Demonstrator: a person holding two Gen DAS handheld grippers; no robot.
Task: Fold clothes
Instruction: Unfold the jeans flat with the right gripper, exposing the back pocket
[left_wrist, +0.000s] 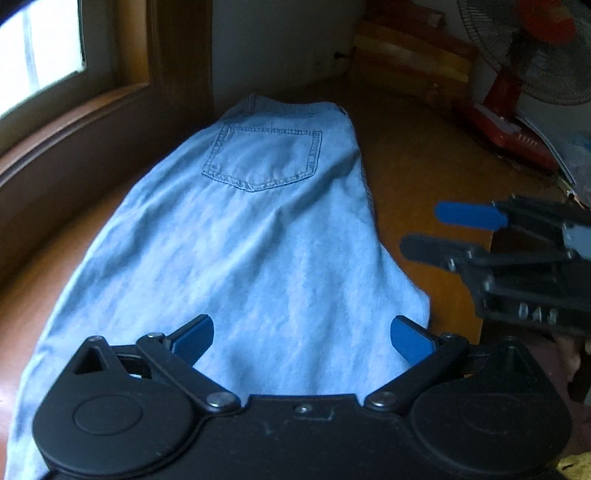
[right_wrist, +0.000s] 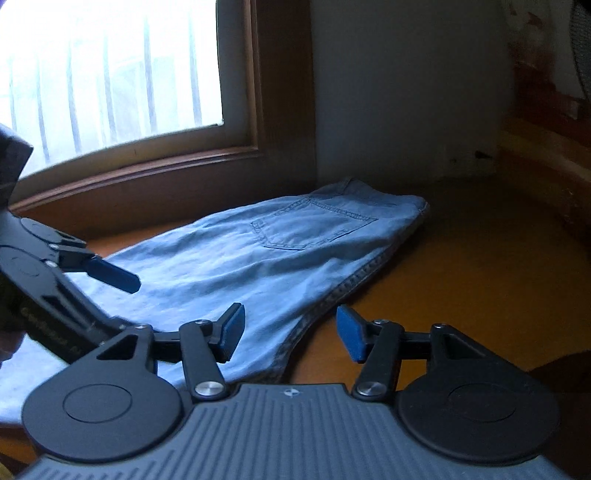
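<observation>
Jeans: a pair of light blue jeans (left_wrist: 240, 236) lies flat on the wooden table (left_wrist: 417, 173), back side up, waistband at the far end near the wall and the leg cloth running toward the camera and off the bottom left of the left wrist view.

Back pocket: one stitched back pocket (left_wrist: 262, 158) faces up, just below the waistband (its darker seam stitching is plain to see).

Side seam: in the right wrist view a dark stitched edge runs along the right side of the cloth, down toward the gap between the right gripper's fingers.

Left gripper: the left gripper (left_wrist: 301, 338) hovers above the near part of the jeans with its jaws spread wide; nothing sits between its blue pads (left_wrist: 194, 338), and whether they touch the cloth I cannot tell.

Right gripper: the right gripper (right_wrist: 290, 332) stands to the right of the left one, over the right edge of the jeans, jaws apart and holding nothing.

Table: brown wood, bare to the right of the jeans.

Window: a wood-framed window (right_wrist: 110, 81) with bars stands behind and left of the table.

Fan: a red fan (left_wrist: 517, 103) stands at the far right of the table.
</observation>
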